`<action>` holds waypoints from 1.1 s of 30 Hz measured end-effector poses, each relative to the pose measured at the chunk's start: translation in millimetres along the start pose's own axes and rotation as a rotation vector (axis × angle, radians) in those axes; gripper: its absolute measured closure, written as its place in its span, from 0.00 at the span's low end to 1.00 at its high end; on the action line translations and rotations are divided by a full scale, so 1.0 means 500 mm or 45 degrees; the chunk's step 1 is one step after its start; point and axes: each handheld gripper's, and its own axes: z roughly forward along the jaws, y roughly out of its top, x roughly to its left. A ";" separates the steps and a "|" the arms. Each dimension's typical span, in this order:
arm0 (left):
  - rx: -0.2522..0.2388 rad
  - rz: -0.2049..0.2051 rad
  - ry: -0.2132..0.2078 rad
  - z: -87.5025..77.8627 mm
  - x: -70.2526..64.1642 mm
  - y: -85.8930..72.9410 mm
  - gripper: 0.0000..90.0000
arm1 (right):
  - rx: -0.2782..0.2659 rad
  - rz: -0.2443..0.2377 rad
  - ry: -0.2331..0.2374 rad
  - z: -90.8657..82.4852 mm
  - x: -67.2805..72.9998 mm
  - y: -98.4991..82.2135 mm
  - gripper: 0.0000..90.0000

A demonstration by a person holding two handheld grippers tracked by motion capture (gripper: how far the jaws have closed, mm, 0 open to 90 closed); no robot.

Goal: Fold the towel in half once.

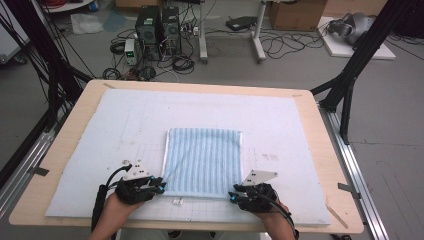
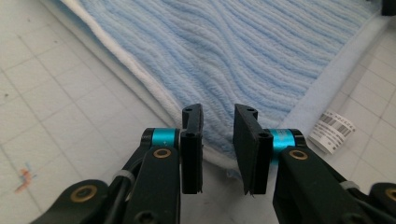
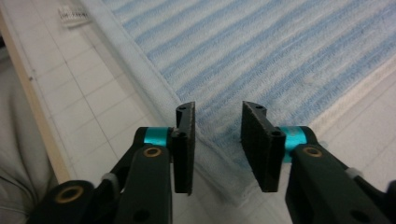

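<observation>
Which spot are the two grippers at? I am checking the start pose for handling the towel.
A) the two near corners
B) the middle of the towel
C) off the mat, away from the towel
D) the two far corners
A: the left gripper and right gripper sit at the near corners of the blue striped towel, jaws apart.

Both forearms enter from the near edge. The left gripper (image 1: 161,187) and right gripper (image 1: 232,195) point inward toward each other, jaws parted, gripping nothing.
</observation>
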 end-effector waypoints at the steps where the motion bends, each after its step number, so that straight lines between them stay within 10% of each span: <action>1: -0.020 -0.020 -0.002 -0.001 0.007 0.002 0.78 | -0.029 0.018 0.018 -0.003 -0.004 0.000 0.69; 6: -0.157 -0.063 -0.045 -0.003 0.045 0.027 0.78 | -0.149 0.095 0.041 -0.013 -0.030 0.009 0.65; 13: -0.145 -0.059 -0.080 0.049 0.090 0.088 0.78 | -0.138 0.104 0.043 0.006 -0.056 0.026 0.63; 29: -0.005 -0.034 0.211 0.143 0.149 0.128 0.85 | -0.123 0.139 0.040 0.032 -0.122 0.047 0.59; 33: -0.003 -0.068 0.184 0.136 0.151 0.129 0.82 | -0.122 0.159 0.001 0.036 -0.142 0.054 0.59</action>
